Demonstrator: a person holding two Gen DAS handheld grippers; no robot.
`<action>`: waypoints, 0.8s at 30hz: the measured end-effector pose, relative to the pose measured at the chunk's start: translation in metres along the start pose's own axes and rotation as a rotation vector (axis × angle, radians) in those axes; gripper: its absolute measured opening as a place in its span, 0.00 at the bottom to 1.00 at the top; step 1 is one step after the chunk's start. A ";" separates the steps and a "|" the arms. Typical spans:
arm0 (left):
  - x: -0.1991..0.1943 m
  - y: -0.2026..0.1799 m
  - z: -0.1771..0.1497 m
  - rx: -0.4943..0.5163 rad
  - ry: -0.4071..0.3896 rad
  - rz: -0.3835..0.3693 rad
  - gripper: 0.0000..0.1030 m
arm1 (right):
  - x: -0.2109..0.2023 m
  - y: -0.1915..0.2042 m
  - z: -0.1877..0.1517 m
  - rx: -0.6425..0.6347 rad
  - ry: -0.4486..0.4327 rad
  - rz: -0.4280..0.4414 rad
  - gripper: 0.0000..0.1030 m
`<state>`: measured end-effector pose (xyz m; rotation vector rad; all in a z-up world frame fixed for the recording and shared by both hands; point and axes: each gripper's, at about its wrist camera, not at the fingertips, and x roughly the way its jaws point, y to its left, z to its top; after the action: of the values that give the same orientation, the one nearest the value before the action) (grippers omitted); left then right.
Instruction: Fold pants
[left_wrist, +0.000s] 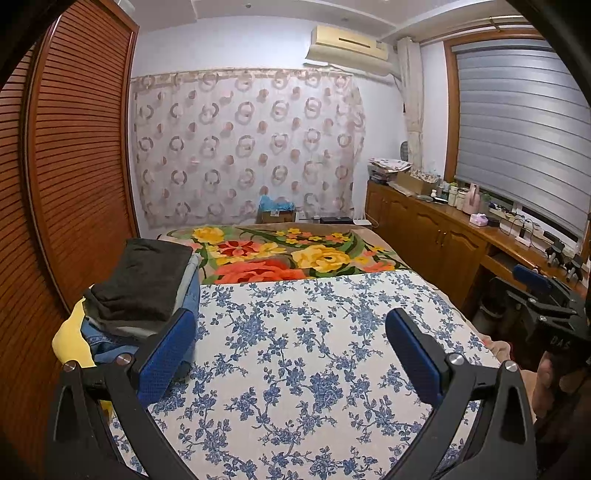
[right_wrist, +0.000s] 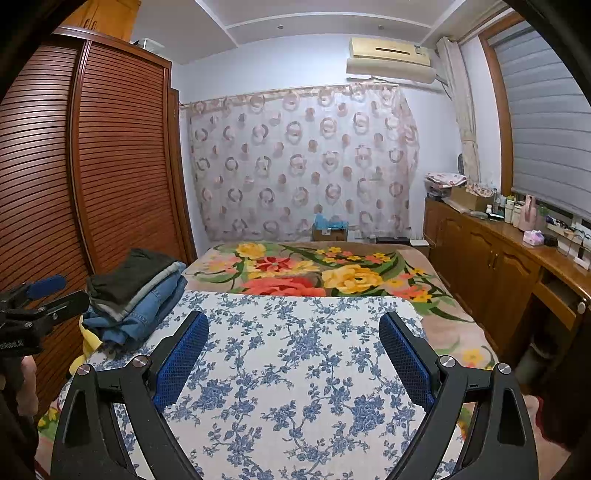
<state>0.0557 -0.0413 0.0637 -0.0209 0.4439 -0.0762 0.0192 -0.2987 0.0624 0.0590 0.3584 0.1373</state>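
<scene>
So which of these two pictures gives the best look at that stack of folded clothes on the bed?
The right wrist view: the stack of folded clothes sits clear of the hand-held gripper, showing its dark, grey and denim layers side-on. In the left wrist view the stack is nearer, but the left hand-held gripper finger covers its lower corner.

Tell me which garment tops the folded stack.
The dark, near-black folded garment lies on top; the blue denim ones sit beneath it.

Matt white cotton-like cloth printed with blue flowers covers the board, a plush floral blanket lies beyond, denim and dark knit folded pants sit beside glossy slatted brown wooden wardrobe doors.
</scene>
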 end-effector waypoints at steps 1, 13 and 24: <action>-0.001 0.000 0.000 -0.001 0.000 0.002 1.00 | 0.000 0.000 0.000 -0.001 0.000 0.000 0.91; 0.000 0.003 -0.001 0.001 0.003 0.001 1.00 | -0.002 -0.003 0.002 0.003 0.005 0.006 0.91; -0.001 0.004 -0.001 0.000 0.003 0.002 1.00 | -0.002 -0.005 0.003 -0.005 0.004 0.009 0.91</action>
<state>0.0550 -0.0374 0.0627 -0.0204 0.4466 -0.0747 0.0192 -0.3040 0.0651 0.0557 0.3615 0.1470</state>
